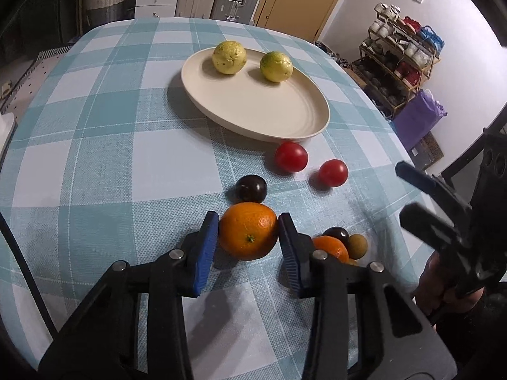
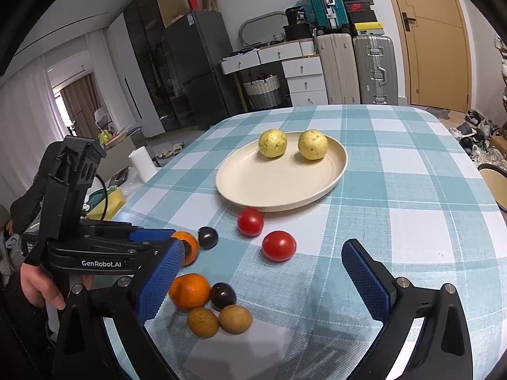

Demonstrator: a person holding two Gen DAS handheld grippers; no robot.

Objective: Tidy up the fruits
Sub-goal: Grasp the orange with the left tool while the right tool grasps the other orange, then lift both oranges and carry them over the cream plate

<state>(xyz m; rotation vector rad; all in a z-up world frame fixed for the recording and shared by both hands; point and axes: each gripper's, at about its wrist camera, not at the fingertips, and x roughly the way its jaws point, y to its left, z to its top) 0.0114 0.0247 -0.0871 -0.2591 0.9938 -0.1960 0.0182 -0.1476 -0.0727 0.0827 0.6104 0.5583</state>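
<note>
My left gripper (image 1: 248,221) is shut on an orange (image 1: 248,230) that rests on the checked tablecloth; it also shows in the right wrist view (image 2: 187,247). A cream plate (image 1: 253,110) holds two yellow-green guavas (image 1: 228,57) (image 1: 275,66). Two red tomatoes (image 1: 291,156) (image 1: 332,172) and a dark plum (image 1: 251,187) lie between plate and orange. My right gripper (image 2: 263,272) is open and empty, above the cloth near a second orange (image 2: 190,290), another plum (image 2: 223,295) and two brown fruits (image 2: 202,321) (image 2: 235,319).
The table (image 2: 412,190) carries a blue-and-white checked cloth. Behind it stand suitcases (image 2: 374,69), white drawers (image 2: 304,76) and a basket (image 2: 263,91). A shoe rack (image 1: 402,57) stands to the right, and a paper roll (image 2: 142,161) is off the left edge.
</note>
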